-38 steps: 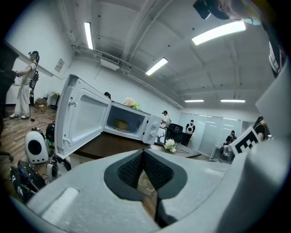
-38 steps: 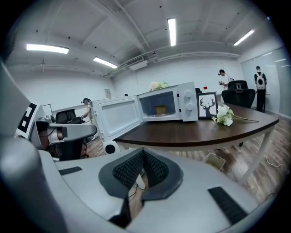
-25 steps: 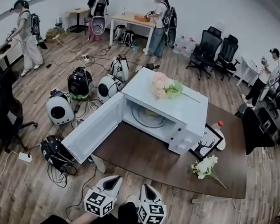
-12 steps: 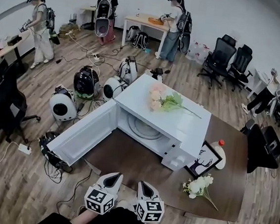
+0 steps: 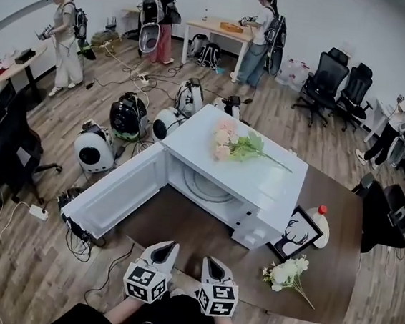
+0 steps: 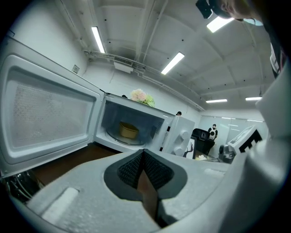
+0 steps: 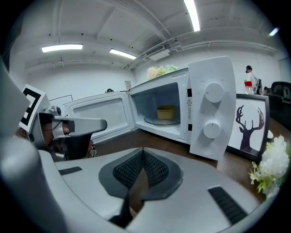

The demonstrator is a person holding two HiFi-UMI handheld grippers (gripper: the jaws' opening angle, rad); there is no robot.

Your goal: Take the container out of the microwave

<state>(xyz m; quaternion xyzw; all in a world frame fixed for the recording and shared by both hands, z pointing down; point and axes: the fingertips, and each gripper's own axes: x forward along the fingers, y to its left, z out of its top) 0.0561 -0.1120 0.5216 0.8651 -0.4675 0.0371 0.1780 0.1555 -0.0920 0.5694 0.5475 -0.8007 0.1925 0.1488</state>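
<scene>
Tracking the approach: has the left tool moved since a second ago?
Yes: the left tool advanced toward the microwave, tip now over the table's near edge.

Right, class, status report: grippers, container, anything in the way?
Left gripper and right gripper shut, empty, short of the microwave. Yellow container sits inside on the turntable, untouched. Door wide open, nothing blocking.

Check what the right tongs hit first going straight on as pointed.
Likely the open microwave, at its cavity floor just left of the yellow container; path over the table looks free, depth unclear.
</scene>
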